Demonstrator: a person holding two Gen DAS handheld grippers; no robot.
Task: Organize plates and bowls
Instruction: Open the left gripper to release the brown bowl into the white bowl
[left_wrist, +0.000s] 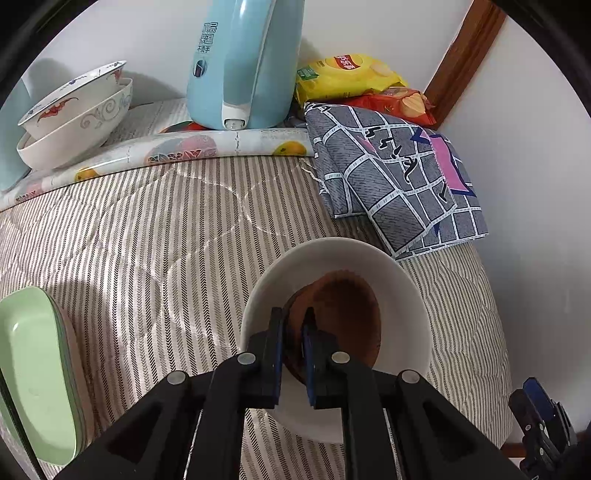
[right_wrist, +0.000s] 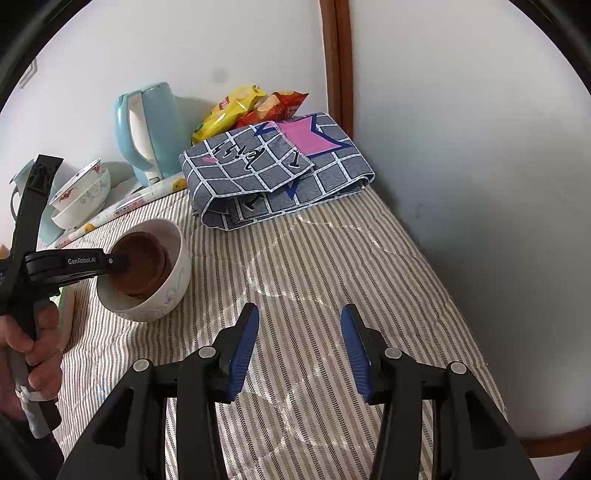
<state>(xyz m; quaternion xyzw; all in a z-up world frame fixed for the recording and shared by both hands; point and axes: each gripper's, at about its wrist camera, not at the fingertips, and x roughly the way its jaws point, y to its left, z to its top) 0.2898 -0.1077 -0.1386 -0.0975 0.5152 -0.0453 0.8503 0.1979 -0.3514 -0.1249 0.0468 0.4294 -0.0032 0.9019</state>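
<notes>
A brown bowl sits inside a larger white bowl on the striped bed cover. My left gripper is shut on the near rim of the brown bowl, one finger inside it and one outside. Both bowls also show in the right wrist view, the brown bowl in the white bowl, with the left gripper reaching in from the left. My right gripper is open and empty above the cover. Two stacked patterned bowls stand at the back left. Green plates lie at the left.
A light blue kettle stands at the back on a fruit-print mat. A folded grey checked cloth lies behind the white bowl, with yellow and red snack bags behind it. A white wall borders the right.
</notes>
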